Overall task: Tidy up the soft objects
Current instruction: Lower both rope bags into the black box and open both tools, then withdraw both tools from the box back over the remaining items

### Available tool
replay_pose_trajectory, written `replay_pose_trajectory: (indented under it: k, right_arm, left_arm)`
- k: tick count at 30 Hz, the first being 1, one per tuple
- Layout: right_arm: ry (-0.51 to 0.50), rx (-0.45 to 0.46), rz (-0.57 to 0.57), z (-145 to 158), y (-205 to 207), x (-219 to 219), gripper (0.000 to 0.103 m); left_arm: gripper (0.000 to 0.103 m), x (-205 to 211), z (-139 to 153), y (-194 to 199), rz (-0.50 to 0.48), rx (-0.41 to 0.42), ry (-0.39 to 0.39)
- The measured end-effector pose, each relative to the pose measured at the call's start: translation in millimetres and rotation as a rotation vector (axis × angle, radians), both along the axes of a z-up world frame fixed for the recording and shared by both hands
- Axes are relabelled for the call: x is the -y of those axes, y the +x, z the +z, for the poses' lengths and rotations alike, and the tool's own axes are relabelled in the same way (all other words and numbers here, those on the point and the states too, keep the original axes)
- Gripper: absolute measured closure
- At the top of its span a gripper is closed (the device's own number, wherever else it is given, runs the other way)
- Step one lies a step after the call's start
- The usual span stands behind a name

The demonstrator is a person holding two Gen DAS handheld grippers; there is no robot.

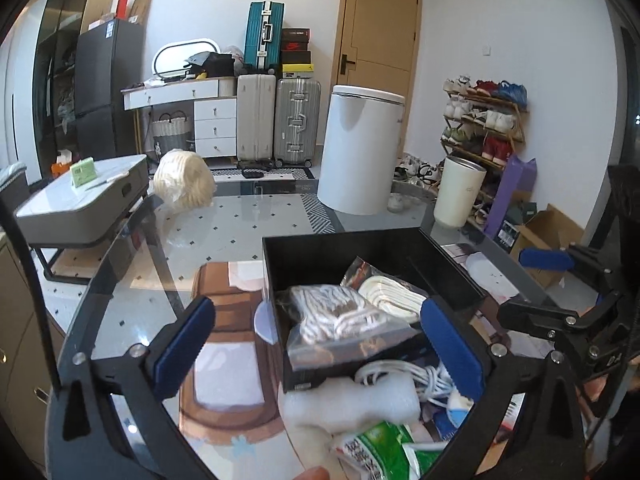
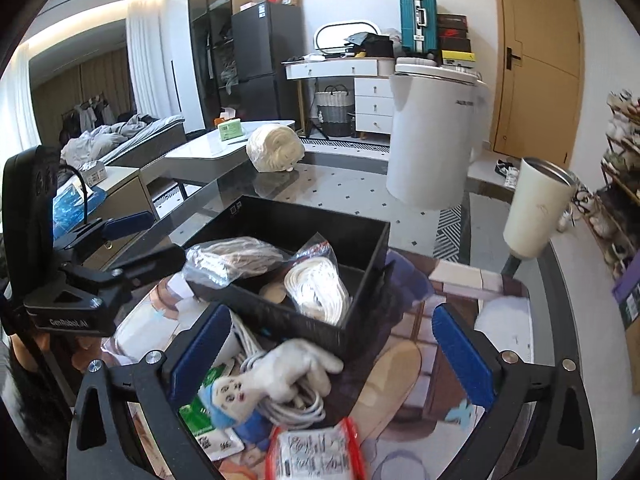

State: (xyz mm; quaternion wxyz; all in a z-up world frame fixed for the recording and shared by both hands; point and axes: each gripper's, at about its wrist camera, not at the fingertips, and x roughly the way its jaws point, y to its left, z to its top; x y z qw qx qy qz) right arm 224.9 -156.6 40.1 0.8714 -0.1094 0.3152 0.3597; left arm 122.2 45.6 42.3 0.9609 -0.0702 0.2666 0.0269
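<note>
I count one black box (image 2: pixel 360 280) with two bagged rope bundles (image 2: pixel 236 258) inside. One white cable coil (image 2: pixel 296 400) in front. One foam piece (image 1: pixel 352 408). One green packet (image 1: pixel 384 452). One tumbler (image 2: pixel 536 208). Three suitcases (image 1: pixel 264 36) by the wall.

Both views are taken close, angled down across the glass table (image 1: pixel 248 216). The black box (image 1: pixel 360 248) (image 2: pixel 296 224) is shared: seen from its left in the left wrist view, nearer its right in the other.

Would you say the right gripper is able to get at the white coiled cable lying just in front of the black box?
Probably yes: the right gripper is open and empty, and the white coiled cable lies between its fingers, near the black box, with only a white glove draped over it.
</note>
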Motion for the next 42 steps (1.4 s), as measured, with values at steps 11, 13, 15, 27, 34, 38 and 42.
replay_pose_trajectory:
  k: [11, 13, 15, 27, 34, 38, 42]
  right_arm:
    - [0.004, -0.029, -0.021, -14, -28, 22, 0.001]
    - [0.011, -0.038, -0.022, -17, -33, 25, 0.001]
    - [0.008, -0.040, -0.027, -21, -38, 27, 0.001]
    - [-0.030, -0.079, -0.047, -42, -52, 41, 0.001]
    - [-0.073, -0.091, -0.036, -55, -56, 39, 0.001]
    - [-0.087, -0.101, -0.031, -61, -55, 37, 0.001]
    - [-0.078, -0.130, -0.035, -66, -51, 38, 0.001]
  left_arm:
    - [0.000, 6, -2, -38, 0.020, 0.030, 0.028]
    - [0.000, 7, -4, -45, 0.021, 0.043, 0.019]
    - [0.000, 8, -6, -50, 0.022, 0.045, 0.023]
    - [0.000, 25, -16, -68, -0.026, 0.015, 0.037]
    - [0.000, 30, -25, -71, -0.052, -0.029, 0.049]
    - [0.000, 29, -29, -74, -0.066, -0.036, 0.026]
    - [0.000, 33, -32, -78, -0.075, -0.035, 0.052]
